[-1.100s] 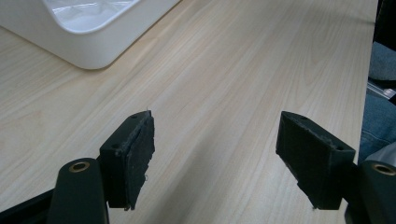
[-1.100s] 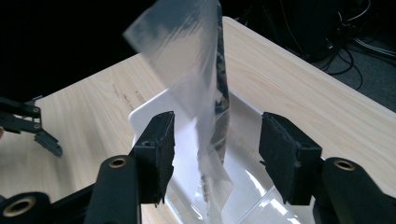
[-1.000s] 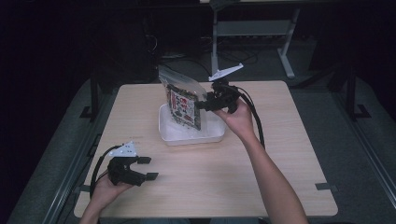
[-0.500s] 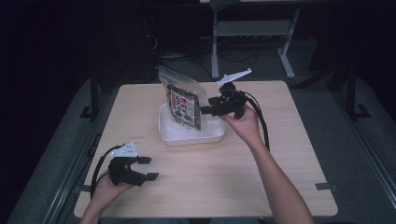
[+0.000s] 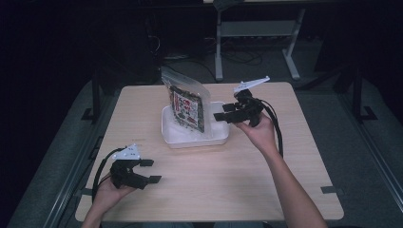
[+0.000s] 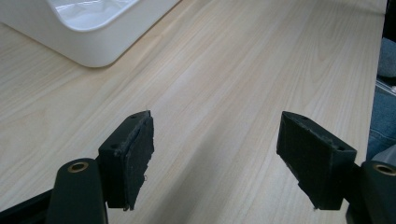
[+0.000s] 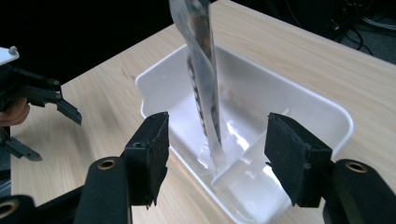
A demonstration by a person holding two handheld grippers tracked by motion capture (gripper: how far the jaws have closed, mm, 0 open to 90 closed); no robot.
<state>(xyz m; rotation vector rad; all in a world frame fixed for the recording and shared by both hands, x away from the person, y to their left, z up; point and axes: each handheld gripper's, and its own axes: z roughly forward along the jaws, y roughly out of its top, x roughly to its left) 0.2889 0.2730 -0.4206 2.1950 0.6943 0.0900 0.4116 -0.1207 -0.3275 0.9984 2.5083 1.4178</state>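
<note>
A clear bag (image 5: 188, 105) with a printed packet inside is seen standing upright in a white tray (image 5: 173, 137). Its bottom rests in the tray and its top sticks up above the rim. In the right gripper view the bag (image 7: 201, 70) is seen edge-on, thin and a little twisted, with its lower end down on the floor of the tray (image 7: 322, 116).

The tray is placed near the middle of the table (image 5: 237, 175), a bit closer to the far edge.

The right gripper (image 5: 222, 116) is held just beside the right side of the tray, pointed at the bag. Its jaws are spread wide and nothing is held between them. The bag is seen in line with the gap, farther off.

The left gripper (image 5: 151, 171) is held low near the front left corner of the table, well apart from the tray. Its jaws are also spread wide, and only bare table (image 6: 224, 84) is seen between them. A corner of the tray (image 6: 93, 42) is seen farther off.
</note>
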